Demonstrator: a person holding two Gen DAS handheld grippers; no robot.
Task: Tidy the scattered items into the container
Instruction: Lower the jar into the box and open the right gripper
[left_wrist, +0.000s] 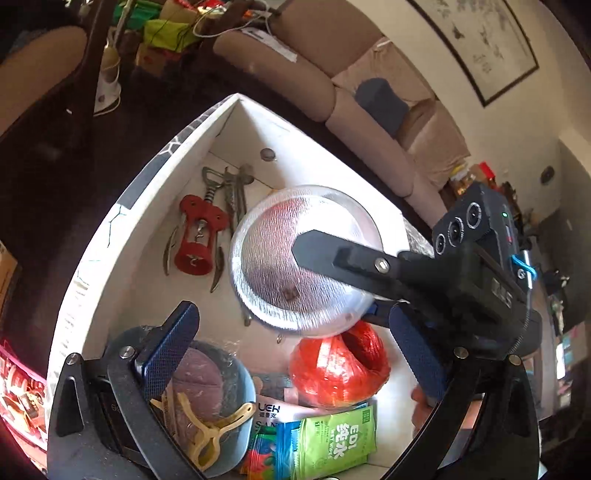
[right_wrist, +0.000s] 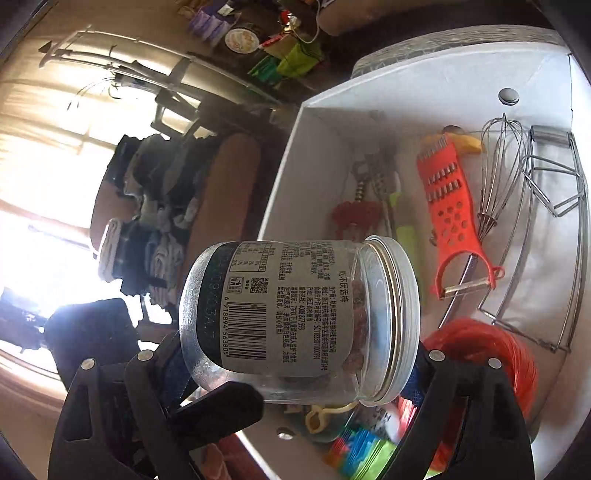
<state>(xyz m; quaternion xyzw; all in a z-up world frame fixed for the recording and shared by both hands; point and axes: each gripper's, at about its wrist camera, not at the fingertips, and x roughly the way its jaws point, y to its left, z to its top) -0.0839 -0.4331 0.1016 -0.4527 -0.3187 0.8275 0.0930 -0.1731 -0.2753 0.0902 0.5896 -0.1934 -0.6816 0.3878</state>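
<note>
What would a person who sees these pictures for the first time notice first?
Most striking is the clear labelled jar, lying sideways between the fingers of the right gripper above the white box. In the left wrist view its round bottom fills the middle, over a ball of red string. Inside the box lie a red corkscrew near the far corner and an orange grater beside a wire whisk.

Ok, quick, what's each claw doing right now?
Left claw: open, empty, over the white box.
Right claw: clamped on the plastic jar.
</note>
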